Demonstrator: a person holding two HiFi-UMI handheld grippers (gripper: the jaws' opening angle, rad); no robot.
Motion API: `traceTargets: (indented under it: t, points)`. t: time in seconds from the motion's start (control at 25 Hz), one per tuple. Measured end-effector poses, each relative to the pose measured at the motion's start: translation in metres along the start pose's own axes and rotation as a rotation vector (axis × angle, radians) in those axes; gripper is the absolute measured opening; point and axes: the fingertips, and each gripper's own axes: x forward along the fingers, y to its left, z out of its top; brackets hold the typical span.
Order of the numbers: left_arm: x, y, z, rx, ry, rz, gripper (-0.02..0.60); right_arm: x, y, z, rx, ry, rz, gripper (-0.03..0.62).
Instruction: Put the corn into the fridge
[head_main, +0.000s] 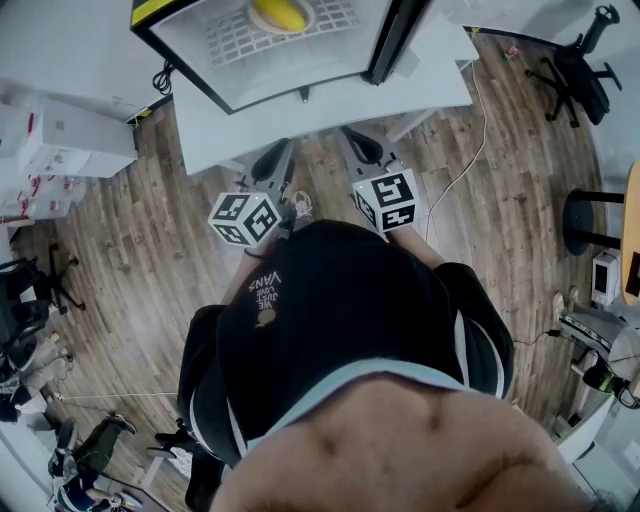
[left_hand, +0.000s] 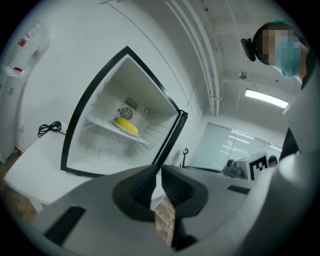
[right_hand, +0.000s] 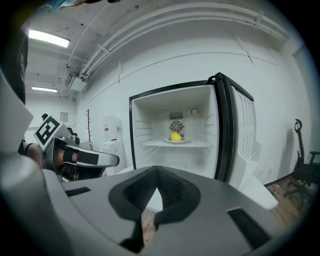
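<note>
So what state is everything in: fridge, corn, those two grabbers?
Fridge: door open.
Corn: on a plate on the fridge shelf.
Left gripper: shut, empty.
Right gripper: shut, empty.

One open white fridge (head_main: 200, 60), one yellow corn cob (head_main: 278, 12), one round white plate (right_hand: 183, 141), one white table (head_main: 330, 105), two grey grippers: left gripper (head_main: 274, 155), right gripper (head_main: 361, 147).

A white bench (head_main: 330, 105) stands just ahead of the fingers (head_main: 362, 148) on a wooden floor (head_main: 150, 240), with one black office chair (head_main: 575, 70) far off to their right and another chair (head_main: 42, 280) back to their left.
</note>
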Motion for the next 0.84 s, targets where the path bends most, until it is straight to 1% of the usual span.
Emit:
traceTargets:
  t: [0.52, 0.84]
  points:
    - [-0.010, 0.001, 0.001, 0.006, -0.003, 0.000, 0.042, -0.003, 0.010, 0.002, -0.002, -0.005, -0.005, 0.012]
    - [-0.015, -0.003, -0.001, -0.001, -0.002, -0.014, 0.041, -0.009, 0.013, -0.001, 0.001, -0.006, -0.019, 0.012]
